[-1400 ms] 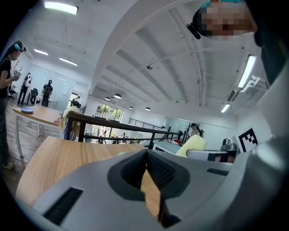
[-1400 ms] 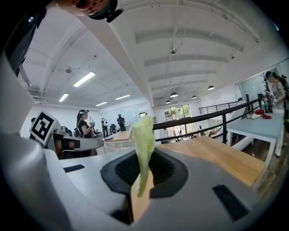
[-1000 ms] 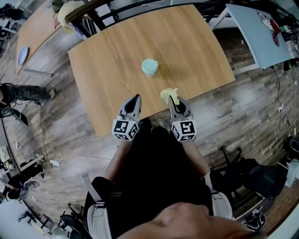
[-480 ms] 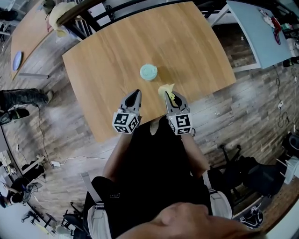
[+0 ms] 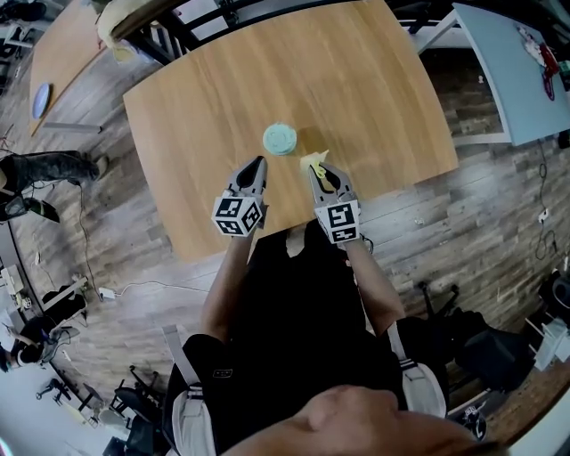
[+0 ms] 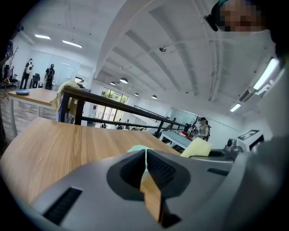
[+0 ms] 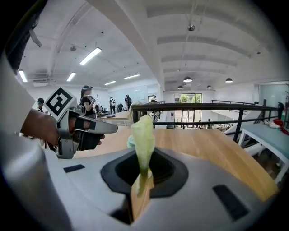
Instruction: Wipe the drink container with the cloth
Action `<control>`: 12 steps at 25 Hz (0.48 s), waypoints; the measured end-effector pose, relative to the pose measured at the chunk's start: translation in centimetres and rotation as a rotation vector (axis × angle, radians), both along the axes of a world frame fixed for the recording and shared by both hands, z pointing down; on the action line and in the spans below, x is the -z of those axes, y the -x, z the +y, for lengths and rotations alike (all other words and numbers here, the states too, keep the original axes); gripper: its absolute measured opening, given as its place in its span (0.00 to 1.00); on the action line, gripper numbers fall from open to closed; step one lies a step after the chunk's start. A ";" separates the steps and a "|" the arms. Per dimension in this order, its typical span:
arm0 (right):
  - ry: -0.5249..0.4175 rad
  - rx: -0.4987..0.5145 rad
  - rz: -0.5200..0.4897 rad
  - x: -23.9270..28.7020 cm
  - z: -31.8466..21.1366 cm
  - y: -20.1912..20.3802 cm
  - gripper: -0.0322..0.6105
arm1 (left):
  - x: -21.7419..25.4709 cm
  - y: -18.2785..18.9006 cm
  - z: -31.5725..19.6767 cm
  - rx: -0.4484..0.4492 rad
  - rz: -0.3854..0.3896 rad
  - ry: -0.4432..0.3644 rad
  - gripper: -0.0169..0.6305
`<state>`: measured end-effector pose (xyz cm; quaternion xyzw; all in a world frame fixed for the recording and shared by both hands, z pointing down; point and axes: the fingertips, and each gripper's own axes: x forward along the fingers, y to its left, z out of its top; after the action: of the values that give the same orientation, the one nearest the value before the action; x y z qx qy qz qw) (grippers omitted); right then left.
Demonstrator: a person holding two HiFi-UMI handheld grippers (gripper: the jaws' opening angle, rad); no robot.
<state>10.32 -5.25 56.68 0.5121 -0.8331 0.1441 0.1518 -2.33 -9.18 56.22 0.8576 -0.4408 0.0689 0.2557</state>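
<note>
A mint-green lidded drink container (image 5: 280, 138) stands on the wooden table (image 5: 356, 80), a little ahead of both grippers. My right gripper (image 5: 317, 166) is shut on a pale yellow cloth (image 5: 313, 160), which sticks up from its jaws (image 7: 143, 135) just right of the container. My left gripper (image 5: 256, 166) is shut with nothing in it, just short of the container's near left side. In the left gripper view the container (image 6: 141, 149) peeks over the closed jaws, and the cloth (image 6: 196, 147) shows at the right.
The table's near edge (image 5: 205, 254) runs under the grippers, with wood floor beyond. A black railing (image 5: 178, 27) borders the table's far side. A second wooden table (image 5: 62, 62) stands far left, a pale blue one (image 5: 517, 71) far right. A person's leg (image 5: 44, 169) is at left.
Both grippers have moved forward over the table toward the container. The cloth, held all along, now lies close beside the container's right side.
</note>
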 end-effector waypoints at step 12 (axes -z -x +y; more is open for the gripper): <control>0.018 0.171 0.025 -4.0 -3.3 1.5 0.12 | -2.2 -1.1 -2.7 0.045 -0.004 0.056 0.06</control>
<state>8.85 -8.54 60.69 0.4393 -0.8705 0.1317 0.1785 -1.25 -11.85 58.39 0.8399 -0.4582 0.0772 0.2803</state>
